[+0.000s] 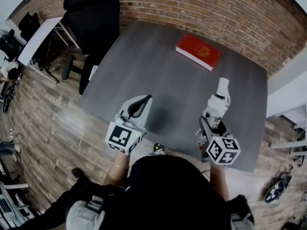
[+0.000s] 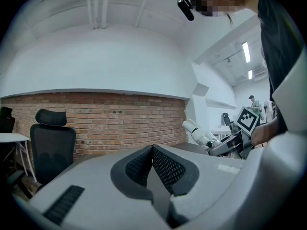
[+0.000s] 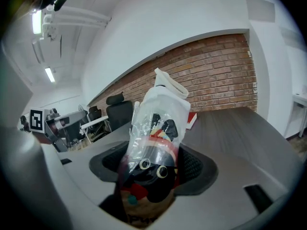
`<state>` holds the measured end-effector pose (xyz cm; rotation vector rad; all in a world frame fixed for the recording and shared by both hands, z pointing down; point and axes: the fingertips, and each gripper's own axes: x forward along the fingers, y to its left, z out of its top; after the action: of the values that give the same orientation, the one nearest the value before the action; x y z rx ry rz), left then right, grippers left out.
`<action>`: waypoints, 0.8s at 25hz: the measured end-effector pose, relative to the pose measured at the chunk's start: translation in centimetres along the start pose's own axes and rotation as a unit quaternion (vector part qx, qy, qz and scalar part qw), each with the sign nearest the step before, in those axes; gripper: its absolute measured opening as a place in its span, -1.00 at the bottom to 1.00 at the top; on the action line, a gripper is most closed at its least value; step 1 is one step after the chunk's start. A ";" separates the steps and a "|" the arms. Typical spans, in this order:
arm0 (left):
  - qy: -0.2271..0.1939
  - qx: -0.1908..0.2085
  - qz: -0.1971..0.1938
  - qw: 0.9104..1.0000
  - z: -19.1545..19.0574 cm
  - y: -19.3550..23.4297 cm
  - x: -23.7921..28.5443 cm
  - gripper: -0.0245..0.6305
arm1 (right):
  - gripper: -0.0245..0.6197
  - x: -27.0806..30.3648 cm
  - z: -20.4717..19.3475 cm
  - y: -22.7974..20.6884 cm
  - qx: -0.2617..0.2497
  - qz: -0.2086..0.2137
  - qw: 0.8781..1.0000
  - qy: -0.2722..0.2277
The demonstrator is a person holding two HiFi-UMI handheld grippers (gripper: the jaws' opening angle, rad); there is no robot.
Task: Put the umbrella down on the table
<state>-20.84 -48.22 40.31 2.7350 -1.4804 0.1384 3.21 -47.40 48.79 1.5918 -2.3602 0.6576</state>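
Note:
The folded umbrella, dark with red and yellow print under clear plastic wrap and with a white handle end, points away over the grey table. My right gripper is shut on its near end; in the right gripper view the umbrella stands between the pads and rises past them. My left gripper hovers over the table's near left part, shut, with nothing in it; its pads meet in a V in the left gripper view. That view also has the umbrella's handle at the right.
A red book lies at the table's far side near the brick wall. A black office chair stands at the far left corner, beside a white desk. The floor is wood planks.

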 end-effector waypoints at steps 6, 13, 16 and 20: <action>0.003 -0.002 -0.009 1.000 -0.5 1.7 0.1 -0.93 | -0.02 1.5 -1.1 -0.3 0.013 -0.024 1.000 0.014; 0.002 -0.002 -0.014 1.000 -1.0 3.4 -0.1 -0.93 | -0.02 3.2 -3.0 -0.3 0.030 -0.042 0.998 0.036; 0.004 -0.004 -0.018 1.000 -1.1 3.8 0.3 -0.93 | -0.02 3.8 -4.0 -0.7 0.036 -0.052 0.997 0.050; 0.001 -0.003 -0.026 1.000 -1.1 4.3 0.6 -0.93 | -0.02 4.5 -5.1 -1.1 0.047 -0.062 0.995 0.062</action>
<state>-24.12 -51.01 41.39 2.7638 -1.4063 0.1361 2.11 -48.97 55.39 1.6687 -2.1527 0.8251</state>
